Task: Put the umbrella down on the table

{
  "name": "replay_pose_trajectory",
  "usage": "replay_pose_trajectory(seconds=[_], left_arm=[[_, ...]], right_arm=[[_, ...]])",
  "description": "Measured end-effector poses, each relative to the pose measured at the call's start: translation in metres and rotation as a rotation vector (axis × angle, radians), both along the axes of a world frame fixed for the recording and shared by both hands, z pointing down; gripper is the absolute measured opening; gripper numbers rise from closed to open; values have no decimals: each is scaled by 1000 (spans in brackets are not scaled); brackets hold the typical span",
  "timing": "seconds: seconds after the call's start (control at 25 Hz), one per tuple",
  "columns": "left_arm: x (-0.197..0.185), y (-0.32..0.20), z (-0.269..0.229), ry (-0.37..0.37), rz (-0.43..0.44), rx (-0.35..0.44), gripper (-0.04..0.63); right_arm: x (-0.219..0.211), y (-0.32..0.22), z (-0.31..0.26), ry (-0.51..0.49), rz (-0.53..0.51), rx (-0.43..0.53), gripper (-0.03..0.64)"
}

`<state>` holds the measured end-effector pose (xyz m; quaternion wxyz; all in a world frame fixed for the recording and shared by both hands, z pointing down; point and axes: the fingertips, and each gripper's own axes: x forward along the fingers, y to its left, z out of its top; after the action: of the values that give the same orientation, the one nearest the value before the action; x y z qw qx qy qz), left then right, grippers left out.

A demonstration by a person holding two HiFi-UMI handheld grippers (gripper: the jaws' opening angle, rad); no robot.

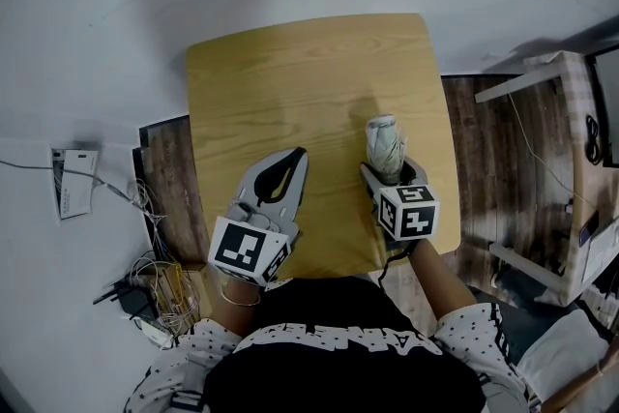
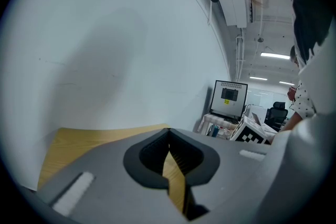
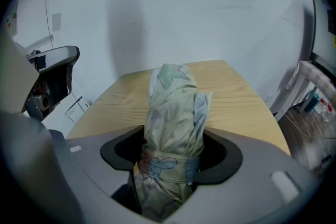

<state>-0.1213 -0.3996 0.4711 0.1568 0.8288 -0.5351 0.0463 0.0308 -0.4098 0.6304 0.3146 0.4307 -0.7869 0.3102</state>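
A folded pale-green patterned umbrella (image 1: 385,148) is clamped in my right gripper (image 1: 391,177), which is shut on it above the right part of the wooden table (image 1: 290,73). In the right gripper view the umbrella (image 3: 172,128) stands up between the jaws, its strap wrapped round it at jaw level and its top tilted towards the tabletop (image 3: 236,97). My left gripper (image 1: 290,167) hovers over the table's near left part, its jaws closed tip to tip with nothing in them. The left gripper view shows those jaw tips meeting at my left gripper (image 2: 168,131), with the table (image 2: 79,139) beyond.
A white wall lies behind the table. Cables and a power strip (image 1: 145,300) lie on the floor at the left, next to a paper box (image 1: 73,181). A white shelf frame (image 1: 561,179) stands at the right. A monitor (image 2: 229,98) shows far off.
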Motion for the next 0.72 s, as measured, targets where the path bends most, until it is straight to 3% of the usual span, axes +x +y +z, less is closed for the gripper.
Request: replay_pose_trajectory(seconds=[0.72], left_arm=[[-7,-4,-1,-1,-7,8,3]], right_arm=[[-5,0,17,35,-26,-40,322]])
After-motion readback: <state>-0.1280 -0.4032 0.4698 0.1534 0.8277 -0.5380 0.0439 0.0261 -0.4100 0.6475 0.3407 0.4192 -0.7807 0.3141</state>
